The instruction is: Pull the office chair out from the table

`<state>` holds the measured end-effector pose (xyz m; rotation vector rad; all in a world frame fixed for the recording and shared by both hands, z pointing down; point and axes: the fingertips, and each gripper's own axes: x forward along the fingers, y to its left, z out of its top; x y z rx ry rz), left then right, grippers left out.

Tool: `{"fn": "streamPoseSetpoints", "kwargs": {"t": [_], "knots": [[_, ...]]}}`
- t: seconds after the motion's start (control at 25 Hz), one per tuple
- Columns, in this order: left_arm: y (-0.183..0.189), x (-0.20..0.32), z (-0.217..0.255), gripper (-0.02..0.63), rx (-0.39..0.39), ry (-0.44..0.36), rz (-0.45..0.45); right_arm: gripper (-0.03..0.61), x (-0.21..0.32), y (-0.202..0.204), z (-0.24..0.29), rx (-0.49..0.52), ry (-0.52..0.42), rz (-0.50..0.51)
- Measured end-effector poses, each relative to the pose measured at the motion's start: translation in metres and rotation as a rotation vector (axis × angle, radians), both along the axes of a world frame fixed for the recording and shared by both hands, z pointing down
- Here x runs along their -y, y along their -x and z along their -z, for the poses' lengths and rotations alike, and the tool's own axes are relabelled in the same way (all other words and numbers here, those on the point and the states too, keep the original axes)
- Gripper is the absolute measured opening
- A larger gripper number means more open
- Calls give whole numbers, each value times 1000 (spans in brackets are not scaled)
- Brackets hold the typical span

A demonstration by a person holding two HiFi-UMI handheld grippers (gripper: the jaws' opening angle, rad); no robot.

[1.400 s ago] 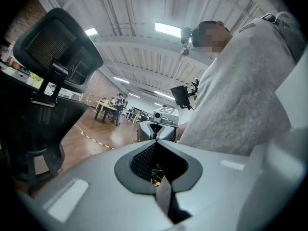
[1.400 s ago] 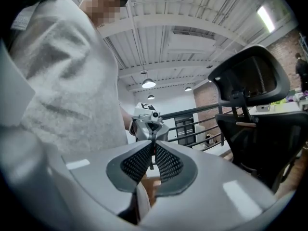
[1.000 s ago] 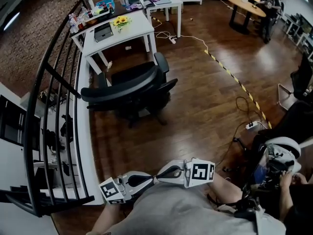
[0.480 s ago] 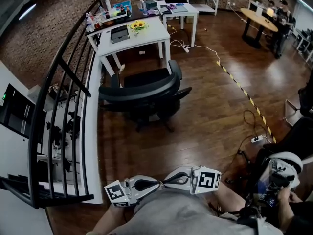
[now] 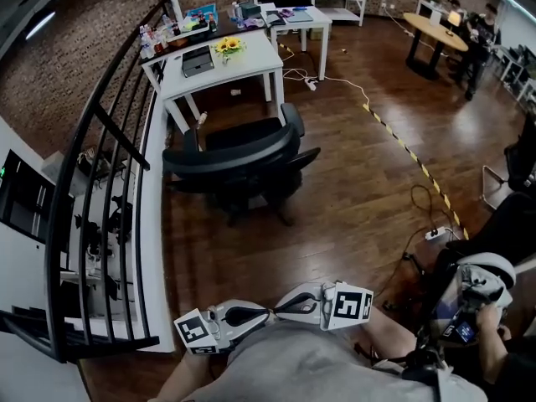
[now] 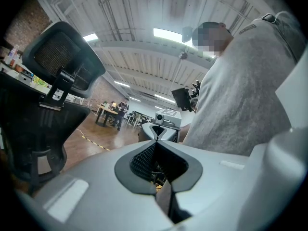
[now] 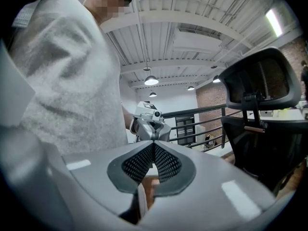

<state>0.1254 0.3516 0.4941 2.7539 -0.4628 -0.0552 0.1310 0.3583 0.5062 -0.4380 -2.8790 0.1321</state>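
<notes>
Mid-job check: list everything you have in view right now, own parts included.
office chair: one, black, before the white table, backrest toward us
white table: one, white, beside the railing
sunflowers: one bunch, yellow, on the white table
second table: one, white, behind the first
round table: one, wooden, far right
railing: one, black, left
floor tape: one strip, yellow-black, right of the chair
power strip: one, white, floor at right
left hand-held gripper: one, grey, shut, empty
right hand-held gripper: one, grey, shut, empty, facing the left one
</notes>
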Motion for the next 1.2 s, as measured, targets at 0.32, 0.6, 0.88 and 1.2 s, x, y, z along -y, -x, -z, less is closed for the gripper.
{"fn": "streamPoseSetpoints", "kwargs": {"t": [0.32, 0.6, 0.88, 1.2], "knots": [[3, 0, -1, 0, 0, -5, 5, 5, -2, 2, -1, 2, -24, 11], [7, 0, -2, 0, -1, 0, 16, 6, -1, 4, -1, 1, -28, 8], [11, 3, -1, 0, -4, 2, 19, 6, 4, 7, 0, -5, -32, -4], [16, 12, 0, 0, -10, -5, 21, 6, 14, 11, 3, -1, -43, -11]]}}
